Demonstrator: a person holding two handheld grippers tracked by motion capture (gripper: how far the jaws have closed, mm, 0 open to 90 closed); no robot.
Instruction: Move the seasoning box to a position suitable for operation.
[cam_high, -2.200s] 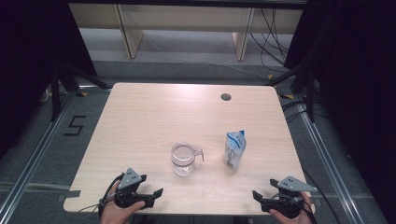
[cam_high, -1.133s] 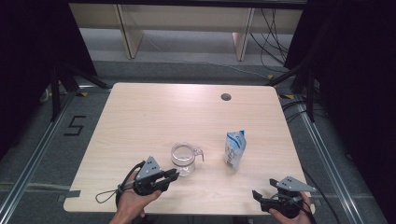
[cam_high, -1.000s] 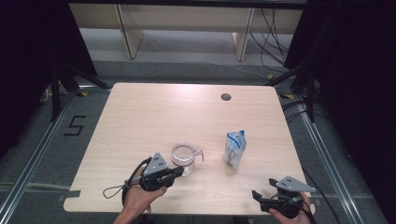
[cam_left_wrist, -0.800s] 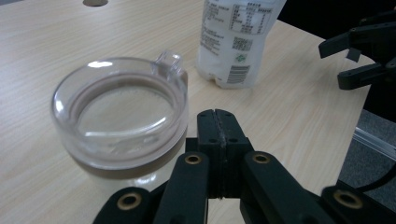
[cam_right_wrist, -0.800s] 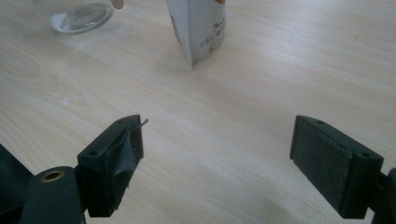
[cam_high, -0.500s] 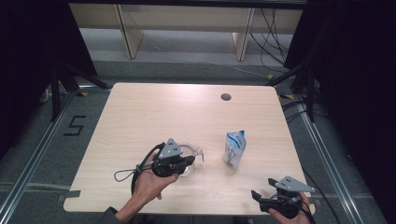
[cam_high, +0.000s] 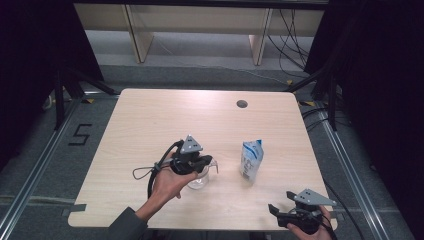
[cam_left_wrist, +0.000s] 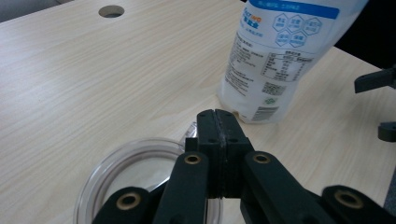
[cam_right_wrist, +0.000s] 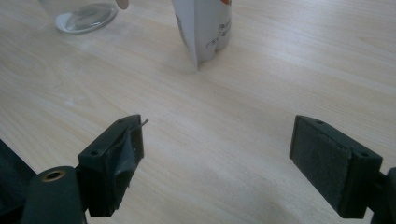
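in the high view the left gripper (cam_high: 212, 162) is held over the glass jug (cam_high: 199, 177) near the table (cam_high: 150, 120) front, the pouch (cam_high: 251, 160) at three o'clock of it; the right gripper (cam_high: 280, 212) rests at five o'clock. in the left gripper view the jaws are seen pressed together on nothing above the jug's rim (cam_left_wrist: 140, 147); they should be parted before the handle is sought. in the right gripper view the jaws stand wide apart. earlier the left gripper lay at the front edge.

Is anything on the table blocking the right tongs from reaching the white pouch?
Nothing visible does. In the right gripper view, bare table lies between the open right tongs and the standing pouch. The glass cup stands off to one side, under the shut left tongs.
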